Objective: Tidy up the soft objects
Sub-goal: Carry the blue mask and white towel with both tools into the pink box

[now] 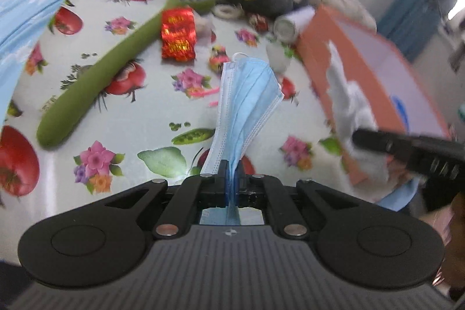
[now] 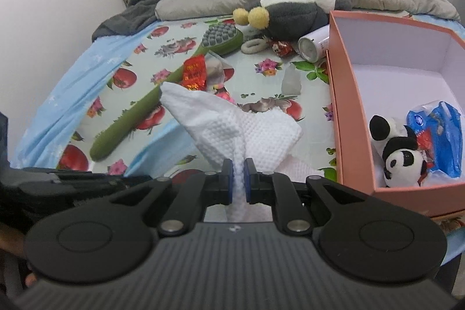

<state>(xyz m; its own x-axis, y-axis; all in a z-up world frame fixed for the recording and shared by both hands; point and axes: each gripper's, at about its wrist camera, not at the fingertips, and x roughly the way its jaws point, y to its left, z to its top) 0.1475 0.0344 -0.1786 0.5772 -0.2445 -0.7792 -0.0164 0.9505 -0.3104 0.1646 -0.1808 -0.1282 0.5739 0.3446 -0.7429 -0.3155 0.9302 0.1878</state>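
Observation:
My left gripper (image 1: 231, 169) is shut on a blue surgical mask (image 1: 247, 100), held up above the fruit-print tablecloth (image 1: 125, 132). My right gripper (image 2: 238, 173) is shut on a white waffle-textured cloth (image 2: 232, 130), left of the pink box (image 2: 343, 118). The box holds a panda plush (image 2: 398, 153) and a blue packet (image 2: 444, 135). In the left wrist view the right gripper's black body (image 1: 407, 147) and the white cloth (image 1: 351, 103) show against the box's side (image 1: 322, 71).
On the cloth lie a green long-handled brush (image 2: 139, 115), a red foil packet (image 2: 194, 71), a grey plush with yellow pompoms (image 2: 290, 13), a white ring (image 2: 255, 44), and a white can (image 2: 312, 47). Pillows, bedding and black clothes are piled behind.

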